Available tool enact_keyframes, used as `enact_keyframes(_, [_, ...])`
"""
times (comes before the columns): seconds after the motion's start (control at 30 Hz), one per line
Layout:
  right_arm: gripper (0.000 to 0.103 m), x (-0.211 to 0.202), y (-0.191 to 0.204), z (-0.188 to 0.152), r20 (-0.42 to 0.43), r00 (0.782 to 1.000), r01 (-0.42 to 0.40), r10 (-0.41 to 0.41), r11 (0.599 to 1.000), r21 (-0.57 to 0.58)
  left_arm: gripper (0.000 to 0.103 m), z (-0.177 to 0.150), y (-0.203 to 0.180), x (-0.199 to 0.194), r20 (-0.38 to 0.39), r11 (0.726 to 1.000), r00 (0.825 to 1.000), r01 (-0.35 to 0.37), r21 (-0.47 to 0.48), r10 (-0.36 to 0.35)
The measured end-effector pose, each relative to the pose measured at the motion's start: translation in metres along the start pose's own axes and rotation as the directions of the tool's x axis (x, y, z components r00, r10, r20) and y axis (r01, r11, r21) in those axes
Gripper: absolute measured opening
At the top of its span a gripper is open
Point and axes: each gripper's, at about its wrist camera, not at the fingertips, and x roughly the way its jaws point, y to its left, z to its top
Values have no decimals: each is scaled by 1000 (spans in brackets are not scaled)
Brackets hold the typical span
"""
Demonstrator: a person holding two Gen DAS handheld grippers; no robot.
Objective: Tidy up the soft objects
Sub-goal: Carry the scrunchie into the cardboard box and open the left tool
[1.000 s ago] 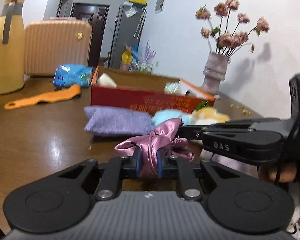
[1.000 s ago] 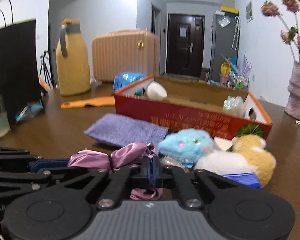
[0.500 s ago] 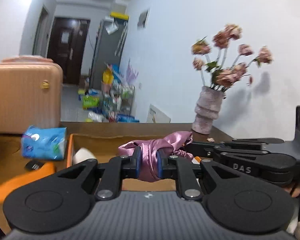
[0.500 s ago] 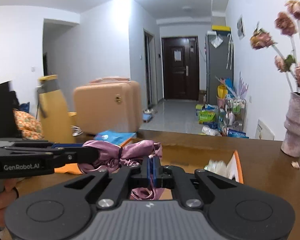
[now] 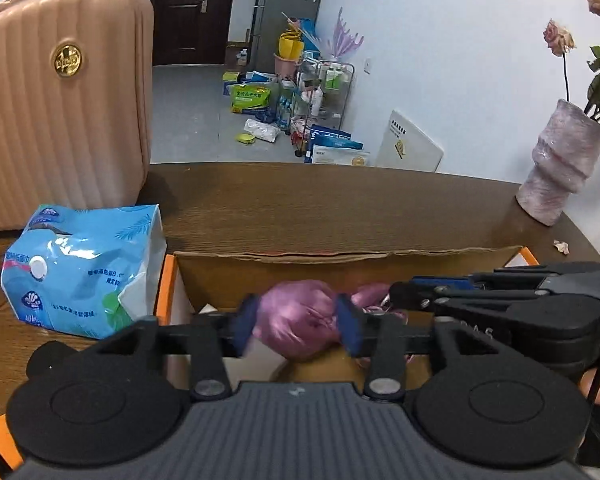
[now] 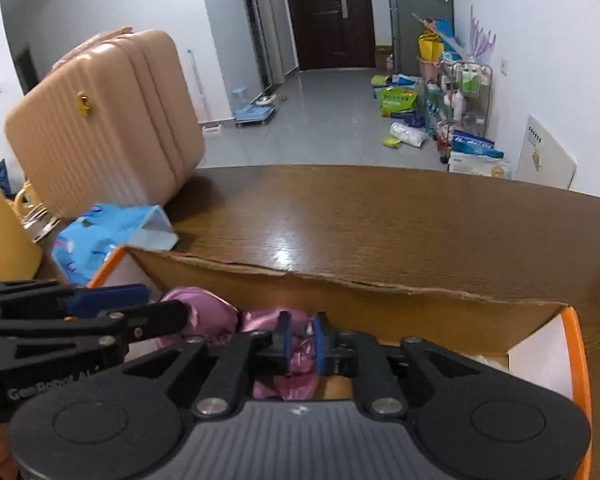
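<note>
A pink satin scrunchie hangs between both grippers over the open orange cardboard box. My left gripper has its jaws spread apart, with the scrunchie's bulge between the blue pads. My right gripper is still pinched on the other end of the scrunchie; its jaws stand slightly parted. In the left wrist view the right gripper comes in from the right. The box floor under the scrunchie is mostly hidden.
A blue tissue pack lies left of the box. A peach suitcase stands at the back left. A pink vase with dried flowers stands at the right. The brown table extends beyond the box. A yellow jug stands at the far left.
Both grippers carried the scrunchie from the table up and forward, and now hold it low over the inside of the box. The left jaws have spread wider; the right jaws have parted slightly.
</note>
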Motion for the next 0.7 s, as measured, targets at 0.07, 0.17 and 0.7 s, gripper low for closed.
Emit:
enact_keyframes(0.07, [31,3,2,-4,-1,1000,-25,25,1000,2,49,1,1,0,3,1000,1000,4,11,-4])
enact_keyframes(0.17, [35,-2,1,-8,2,1000,-10,10,1000,-6,49,4,1,-7,17,1000,1000,-12,6,12])
enact_keyframes(0.7, [51,-200,-25,-37,184,977,118,-109,992,-41,78,-7,-41,-196,202,996,979,-30,87,12])
